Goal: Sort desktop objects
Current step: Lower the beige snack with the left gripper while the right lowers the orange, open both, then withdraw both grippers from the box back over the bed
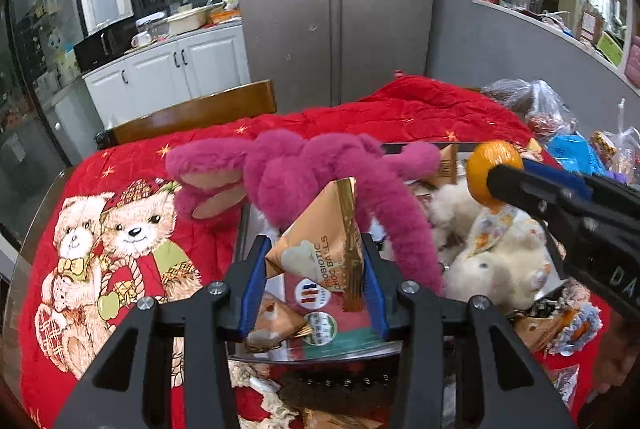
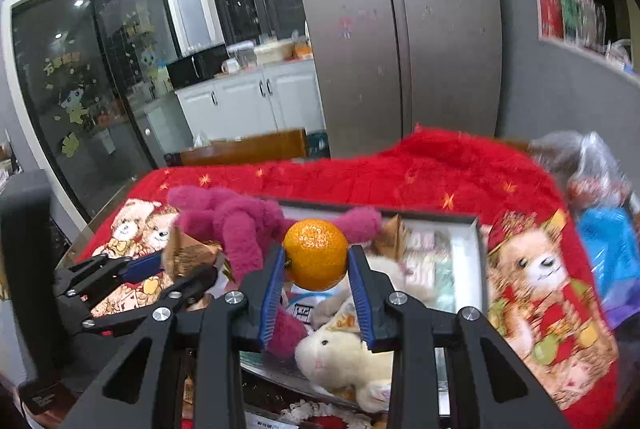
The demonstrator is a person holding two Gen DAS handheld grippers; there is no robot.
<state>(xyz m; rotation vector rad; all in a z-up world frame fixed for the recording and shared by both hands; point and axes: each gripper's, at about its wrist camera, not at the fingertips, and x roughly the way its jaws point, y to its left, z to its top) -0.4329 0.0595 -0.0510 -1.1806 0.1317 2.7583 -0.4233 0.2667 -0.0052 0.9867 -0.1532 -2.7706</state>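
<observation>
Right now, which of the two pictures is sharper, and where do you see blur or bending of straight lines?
Left wrist view: sharp, the print on the snack packet is readable; the fridge edges bow from the fisheye. Right wrist view: softer, the red cloth at the right smears with motion blur, while the orange stays fairly crisp.

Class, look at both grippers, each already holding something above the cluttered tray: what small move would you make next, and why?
Probably carry the orange clear of the tray before lowering it. The right gripper is clamped on it above the pink plush toy and white plush toy, so releasing here would only add clutter. The left gripper holds a snack packet.
</observation>
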